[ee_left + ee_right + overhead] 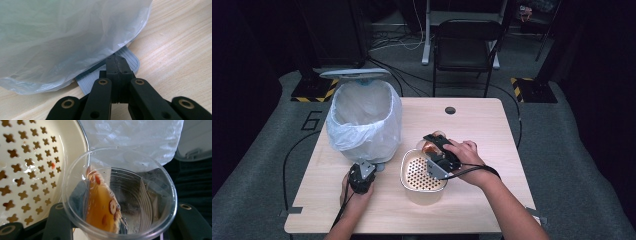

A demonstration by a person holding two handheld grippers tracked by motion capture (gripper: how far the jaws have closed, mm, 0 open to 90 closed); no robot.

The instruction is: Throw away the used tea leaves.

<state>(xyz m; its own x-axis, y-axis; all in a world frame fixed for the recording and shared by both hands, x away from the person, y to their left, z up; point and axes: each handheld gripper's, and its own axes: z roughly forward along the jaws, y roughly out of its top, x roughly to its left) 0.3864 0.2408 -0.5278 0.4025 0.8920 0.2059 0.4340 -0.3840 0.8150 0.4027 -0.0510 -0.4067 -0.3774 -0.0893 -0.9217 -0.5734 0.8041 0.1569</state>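
Black two-jaw tongs fill the lower middle of the left gripper view: the left tongs (117,65) are pressed fully together with nothing between them, their tips touching a grey ribbed foot pedal (130,58) that pokes out from under a white bin lined with a translucent plastic bag (62,37). In the high view, the left tongs (362,175) sit at lower centre-left, just beside the bin's base.

Right tongs (435,150) appear at the centre of the high view, and they grip a clear plastic cup (120,192), which sits between the jaws. The cup is tilted, with its open mouth facing the camera in the right gripper view. A little amber liquid with reddish scraps (103,205) clings along its lower side.

Just left of the cup lies a cream perforated strainer basket (32,165) on a pale wooden surface (482,130). The cup is touching or nearly over the basket's upper right rim. The bin stands beyond the cup, toward the upper left of the high view. Judging by this, the cup's mouth points toward the strainer, which is nearest the right hand.
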